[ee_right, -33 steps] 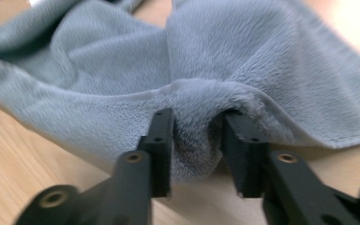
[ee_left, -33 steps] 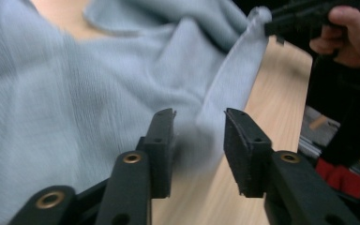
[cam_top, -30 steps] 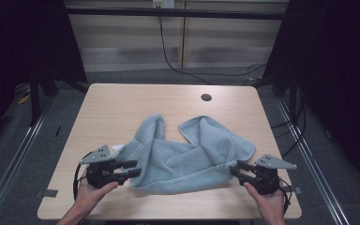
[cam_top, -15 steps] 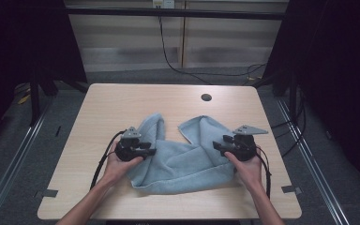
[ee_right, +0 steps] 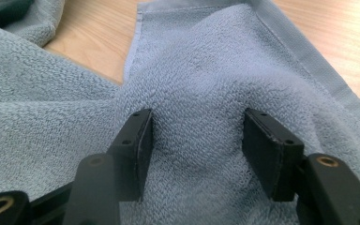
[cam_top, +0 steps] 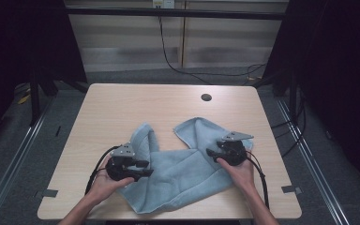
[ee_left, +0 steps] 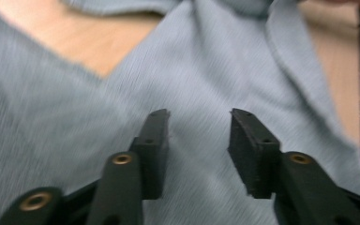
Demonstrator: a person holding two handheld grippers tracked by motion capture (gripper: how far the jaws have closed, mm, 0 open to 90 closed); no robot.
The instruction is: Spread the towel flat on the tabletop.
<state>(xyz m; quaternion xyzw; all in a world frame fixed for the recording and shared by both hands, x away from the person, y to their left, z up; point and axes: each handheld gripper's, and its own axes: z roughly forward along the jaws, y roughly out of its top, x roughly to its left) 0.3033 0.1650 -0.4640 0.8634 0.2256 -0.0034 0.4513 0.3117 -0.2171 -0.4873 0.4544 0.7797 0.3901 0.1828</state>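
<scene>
Blue towel (cam_top: pixel 178 173) lies crumpled on table (cam_top: pixel 122 108), near front edge. Left gripper (cam_top: pixel 143 168) and right gripper (cam_top: pixel 212 153), jaws just opened, are poised parted over towel (nothing pinched). Risk: several layers caught, or terry slipped from pads (ee_right: pixel 138 140), if closed on bunched middle.

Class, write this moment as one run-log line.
towel: crumpled on table | left gripper: open over towel | right gripper: open over towel
</scene>
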